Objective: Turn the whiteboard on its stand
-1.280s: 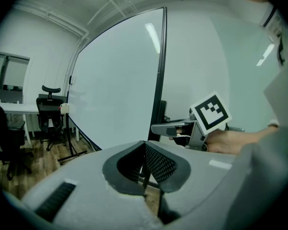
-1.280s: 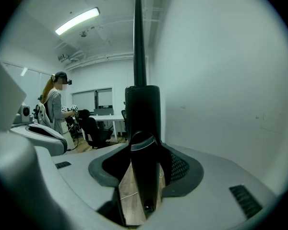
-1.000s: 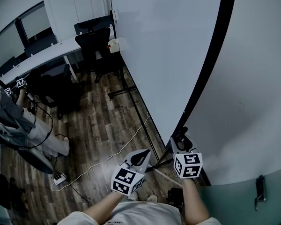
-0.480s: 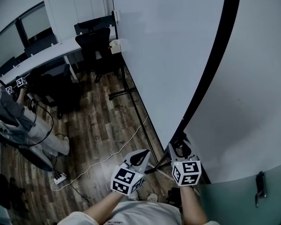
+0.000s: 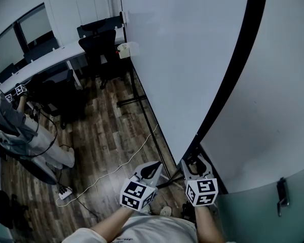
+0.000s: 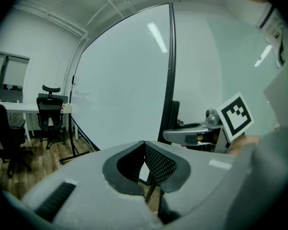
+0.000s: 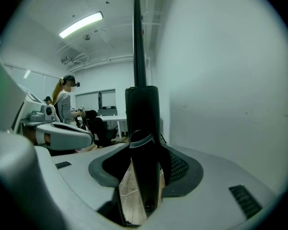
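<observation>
The whiteboard (image 5: 182, 59) is a tall white panel with a black frame edge (image 5: 233, 70), and it fills the upper middle of the head view. My right gripper (image 5: 194, 161) is shut on the bottom of that black edge; in the right gripper view the frame (image 7: 141, 123) rises straight up between the jaws of the right gripper (image 7: 144, 152). My left gripper (image 5: 151, 170) hangs just left of it, apart from the board, with its jaws together on nothing. In the left gripper view, the left gripper (image 6: 144, 145) faces the board (image 6: 120, 95).
The stand's black foot (image 5: 134, 100) and a white cable to a power strip (image 5: 65, 192) lie on the wood floor. Black office chairs (image 5: 99, 47) and a white desk (image 5: 45, 59) stand at the back left. A seated person (image 5: 10, 120) is at the left. A wall (image 5: 273, 110) is close on the right.
My right gripper has slid a little down and toward me along the black frame. The frame's top has swung slightly right. The left gripper has stayed put.
</observation>
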Demonstrator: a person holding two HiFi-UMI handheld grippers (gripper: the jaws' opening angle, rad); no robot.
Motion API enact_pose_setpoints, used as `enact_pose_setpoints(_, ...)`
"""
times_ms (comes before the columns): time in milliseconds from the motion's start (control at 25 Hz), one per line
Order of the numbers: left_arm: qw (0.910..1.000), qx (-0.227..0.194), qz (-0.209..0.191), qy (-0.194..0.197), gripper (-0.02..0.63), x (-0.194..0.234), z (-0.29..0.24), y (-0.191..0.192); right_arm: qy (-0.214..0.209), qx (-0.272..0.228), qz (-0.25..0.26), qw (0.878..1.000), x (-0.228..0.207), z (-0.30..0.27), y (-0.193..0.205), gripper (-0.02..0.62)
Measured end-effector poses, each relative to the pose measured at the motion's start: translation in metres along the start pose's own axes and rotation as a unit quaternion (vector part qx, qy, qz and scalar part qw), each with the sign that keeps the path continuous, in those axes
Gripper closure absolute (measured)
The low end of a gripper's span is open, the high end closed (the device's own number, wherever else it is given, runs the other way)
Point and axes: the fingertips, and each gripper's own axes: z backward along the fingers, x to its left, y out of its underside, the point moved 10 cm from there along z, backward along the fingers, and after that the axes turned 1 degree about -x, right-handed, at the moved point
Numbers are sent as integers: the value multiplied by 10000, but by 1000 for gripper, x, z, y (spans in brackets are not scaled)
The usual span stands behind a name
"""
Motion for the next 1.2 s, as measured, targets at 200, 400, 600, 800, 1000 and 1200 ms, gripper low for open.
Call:
enact_pose_setpoints(200,10000,9,15,50,595,-2,12,0,8,23,9,10000,14,19,1,405)
enact_pose_setpoints(400,9999,60,47,117,595,0,26,0,32,4,40,10000,30,27,-5,405)
enact_pose_setpoints(600,9997,137,87,169,595,-1,33,6,55,18,63,10000,36,29,-7,405)
enact_pose_setpoints(800,9998,120,73,145,595,-1,34,6,50,21,58,10000,35,31,-6,405)
enact_pose_setpoints(1000,9998,110,82,137,595,-1,32,5,44,19,59,10000,33,30,-6,405)
enact_pose_setpoints(1200,9998,118,60,166,595,1,35,6,28,-50,-19,10000,37,30,-6,405)
